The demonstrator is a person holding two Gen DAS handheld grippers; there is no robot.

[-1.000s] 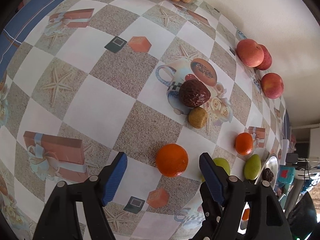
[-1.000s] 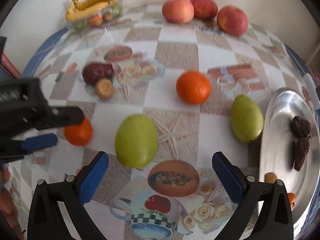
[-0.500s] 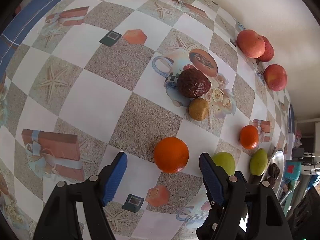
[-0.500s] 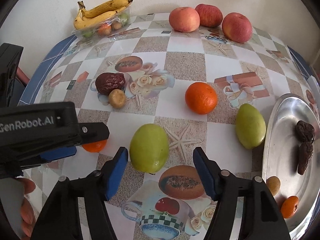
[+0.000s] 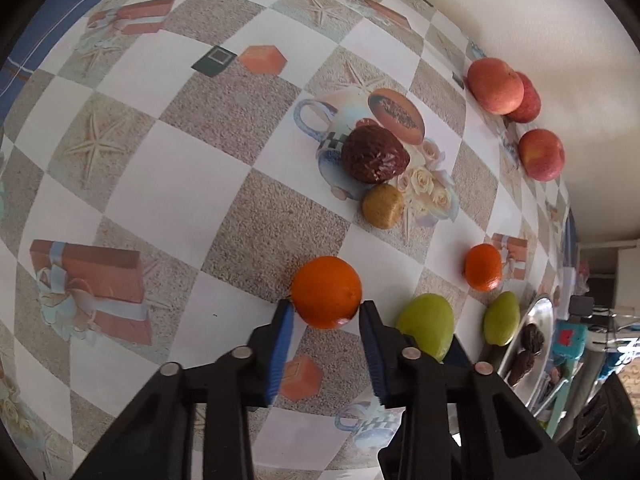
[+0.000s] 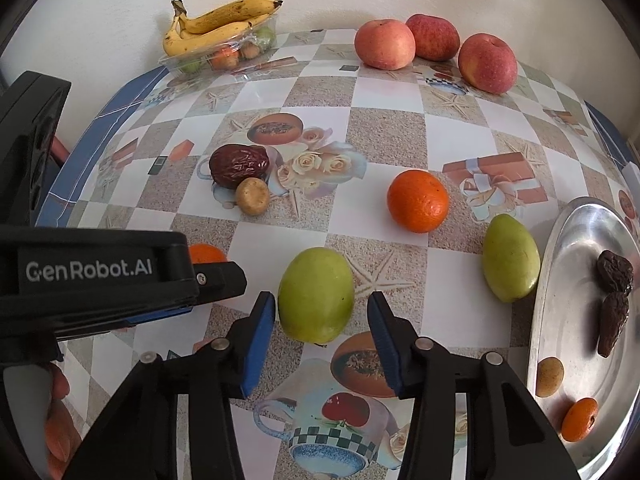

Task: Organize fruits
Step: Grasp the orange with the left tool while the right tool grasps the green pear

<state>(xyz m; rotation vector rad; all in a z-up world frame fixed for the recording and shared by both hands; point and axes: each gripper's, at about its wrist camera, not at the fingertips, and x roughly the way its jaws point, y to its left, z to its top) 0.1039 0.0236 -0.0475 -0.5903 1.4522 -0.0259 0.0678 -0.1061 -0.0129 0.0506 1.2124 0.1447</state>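
My left gripper (image 5: pixel 326 314) is shut on an orange (image 5: pixel 326 291) that rests on the tablecloth; both blue pads touch its sides. The same orange (image 6: pixel 206 254) shows partly hidden behind the left gripper body in the right wrist view. My right gripper (image 6: pixel 320 308) is open around a green fruit (image 6: pixel 316 294), with a small gap at each pad. A second orange (image 6: pixel 417 201) and a second green fruit (image 6: pixel 510 258) lie to the right. A silver plate (image 6: pixel 568 280) at the right edge holds two dark dates, a small brown fruit and a small orange.
A large dark date (image 6: pixel 239 165) and a brown round fruit (image 6: pixel 252 196) lie mid-table. Three apples (image 6: pixel 432 44) sit at the back by the wall. Bananas on a plastic tray (image 6: pixel 218 26) stand at the back left. The table's blue edge (image 6: pixel 104 120) runs on the left.
My left gripper has closed its pads onto the orange. My right gripper has narrowed further around the green fruit and moved closer to it.
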